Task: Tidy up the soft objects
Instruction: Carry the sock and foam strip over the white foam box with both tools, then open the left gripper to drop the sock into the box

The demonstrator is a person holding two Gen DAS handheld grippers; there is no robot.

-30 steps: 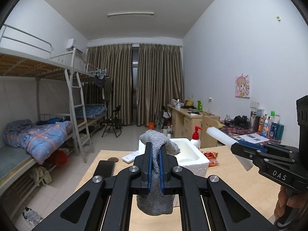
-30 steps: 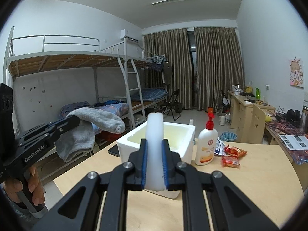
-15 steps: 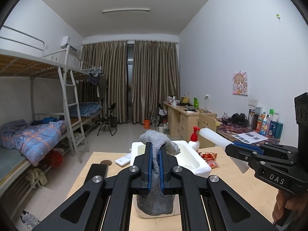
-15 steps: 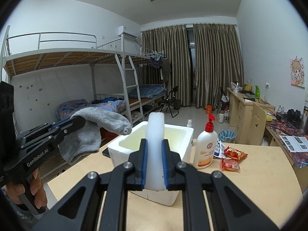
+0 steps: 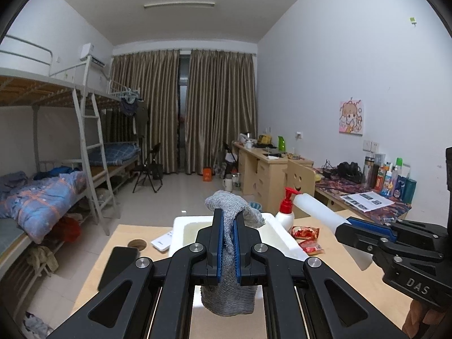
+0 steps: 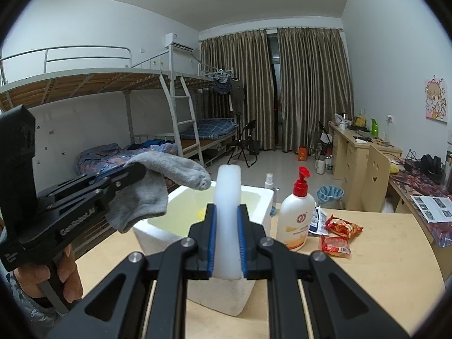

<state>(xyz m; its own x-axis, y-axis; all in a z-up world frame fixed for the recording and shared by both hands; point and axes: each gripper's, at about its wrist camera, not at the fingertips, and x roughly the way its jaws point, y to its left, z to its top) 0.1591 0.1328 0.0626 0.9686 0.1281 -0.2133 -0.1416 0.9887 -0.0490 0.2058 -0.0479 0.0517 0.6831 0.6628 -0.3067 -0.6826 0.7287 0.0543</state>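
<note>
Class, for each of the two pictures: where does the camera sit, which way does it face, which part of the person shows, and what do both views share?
Left wrist: on the left gripper, facing the curtains; it clamps a grey sock; the right gripper and some fingers show at right.
Right wrist: on the right gripper, facing likewise; it clamps a white foam piece; a hand bears the left gripper at left.
Shared: white foam box, pump bottle, snack packets, table.
</note>
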